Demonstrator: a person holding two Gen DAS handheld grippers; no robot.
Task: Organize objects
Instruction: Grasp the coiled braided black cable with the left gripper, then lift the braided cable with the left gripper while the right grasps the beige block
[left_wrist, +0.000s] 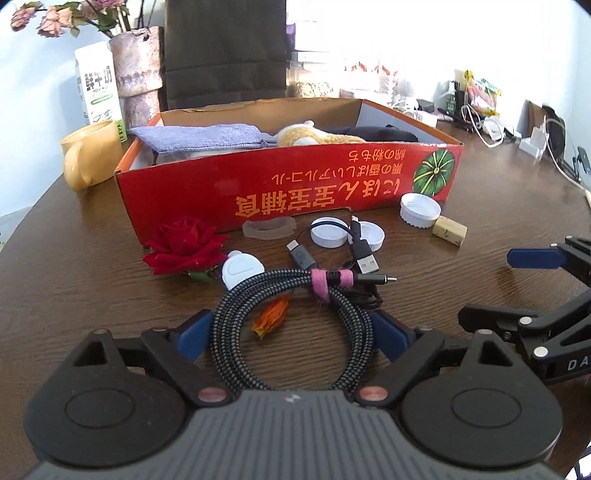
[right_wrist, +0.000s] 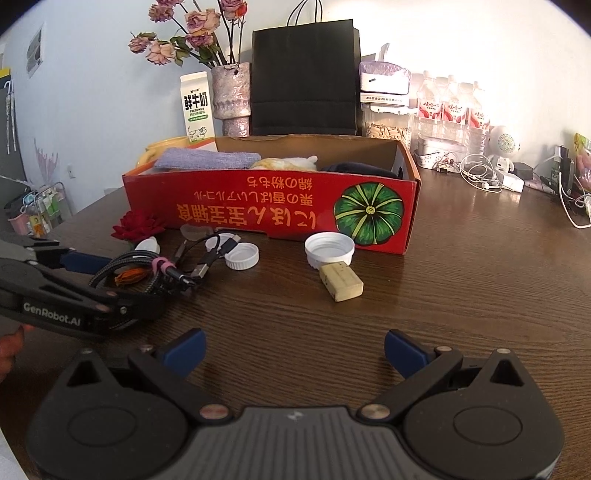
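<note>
We held the left gripper (left_wrist: 291, 332) spread wide around the coiled braided cable (left_wrist: 291, 325) lying on the table (left_wrist: 74, 288) before the red box (left_wrist: 288, 184), while our right gripper (right_wrist: 293, 350) stood open over bare wood.

bright backlight, upper right | glare blown out | fisheye-warped edges

Upper left: a white milk carton (right_wrist: 197, 107) is standing beside a mottled pink vase (right_wrist: 232, 98) of dried roses.
Top centre: a black paper bag (right_wrist: 304, 79) is standing.
Upper right: plastic water bottles (right_wrist: 452, 105) are lining up.
</note>
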